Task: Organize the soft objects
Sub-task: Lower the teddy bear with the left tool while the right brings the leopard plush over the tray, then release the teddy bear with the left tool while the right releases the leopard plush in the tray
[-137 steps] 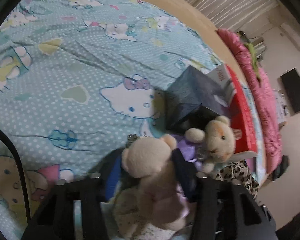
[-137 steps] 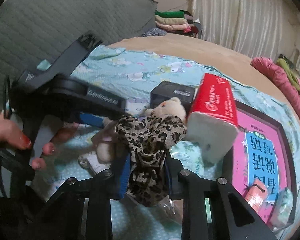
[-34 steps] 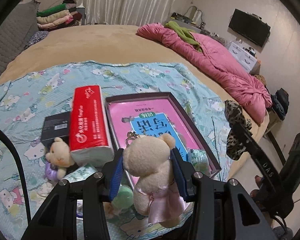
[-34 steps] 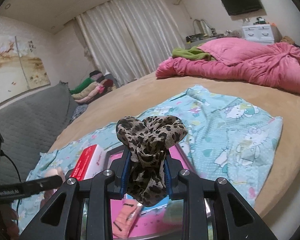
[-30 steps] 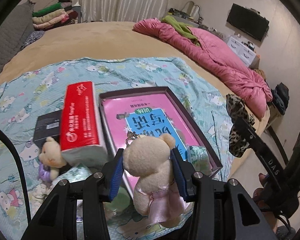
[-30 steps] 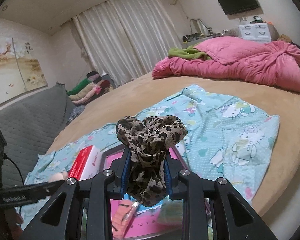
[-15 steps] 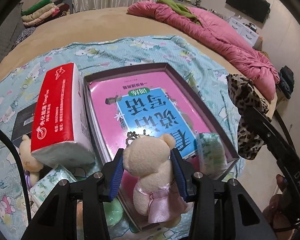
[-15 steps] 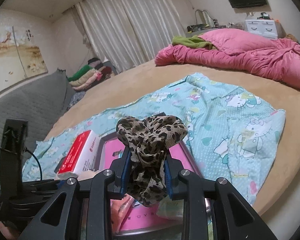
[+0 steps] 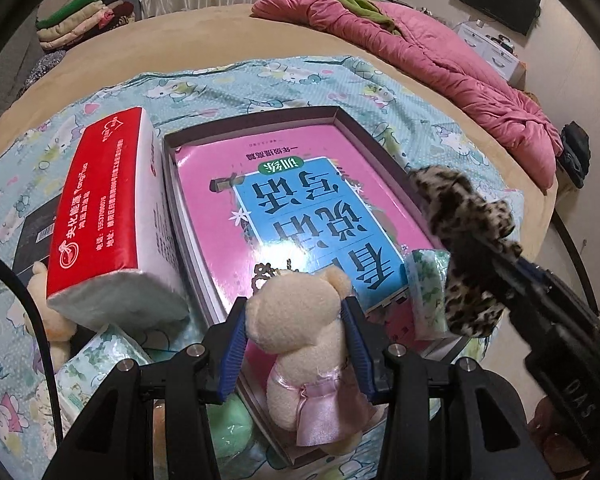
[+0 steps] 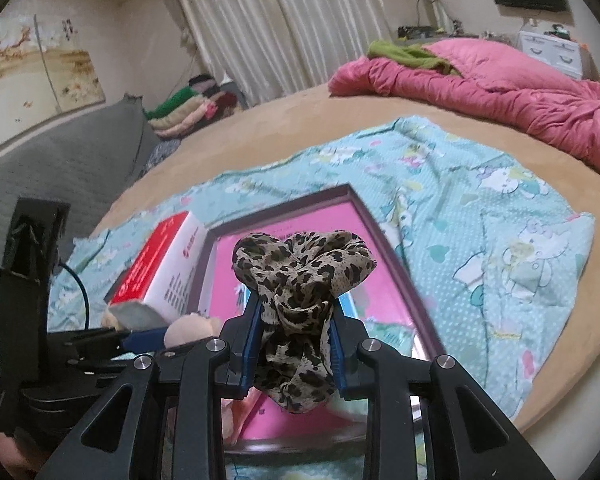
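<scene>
Two grips: bear (image 9: 300, 320) L, leopard scrunchie (image 10: 300, 276) R, prob.

A beige teddy bear (image 9: 296, 320) in pink satin, a leopard-print scrunchie (image 10: 300, 276), a red-and-white tissue pack (image 9: 104, 216).

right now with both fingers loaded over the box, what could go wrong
1. The teddy bear in the left gripper and the leopard scrunchie in the right gripper hang close together over the shallow box, so the two might collide.
2. The box's near right corner already holds a tissue packet; a drop there may bounce out.
3. The red tissue pack leans on the box's left wall and may topple if nudged.
</scene>
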`<state>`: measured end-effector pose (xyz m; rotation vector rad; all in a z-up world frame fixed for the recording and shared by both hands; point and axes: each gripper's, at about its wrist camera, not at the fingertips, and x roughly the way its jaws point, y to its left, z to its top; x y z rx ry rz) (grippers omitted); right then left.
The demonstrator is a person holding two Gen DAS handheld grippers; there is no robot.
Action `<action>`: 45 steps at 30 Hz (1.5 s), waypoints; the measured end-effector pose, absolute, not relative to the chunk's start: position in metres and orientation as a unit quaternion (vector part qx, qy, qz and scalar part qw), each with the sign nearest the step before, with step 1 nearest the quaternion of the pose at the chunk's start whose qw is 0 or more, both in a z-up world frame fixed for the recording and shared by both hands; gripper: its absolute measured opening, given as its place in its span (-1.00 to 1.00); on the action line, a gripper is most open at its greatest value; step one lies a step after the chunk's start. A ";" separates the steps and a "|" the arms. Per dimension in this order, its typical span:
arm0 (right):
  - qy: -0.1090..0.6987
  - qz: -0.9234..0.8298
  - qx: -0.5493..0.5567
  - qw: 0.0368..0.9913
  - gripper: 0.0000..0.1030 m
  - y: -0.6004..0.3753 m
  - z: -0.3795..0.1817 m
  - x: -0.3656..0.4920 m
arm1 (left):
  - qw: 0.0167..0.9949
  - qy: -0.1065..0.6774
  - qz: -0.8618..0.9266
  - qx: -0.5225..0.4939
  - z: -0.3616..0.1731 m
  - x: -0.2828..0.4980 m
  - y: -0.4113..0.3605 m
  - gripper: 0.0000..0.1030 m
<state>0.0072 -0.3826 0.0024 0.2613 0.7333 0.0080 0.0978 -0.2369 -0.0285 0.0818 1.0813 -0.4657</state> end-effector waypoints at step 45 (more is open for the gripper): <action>0.422 0.017 0.117 0.899 0.06 -0.372 -0.031 0.023 | 0.823 0.524 -0.217 0.023 -0.045 0.109 -0.223 0.00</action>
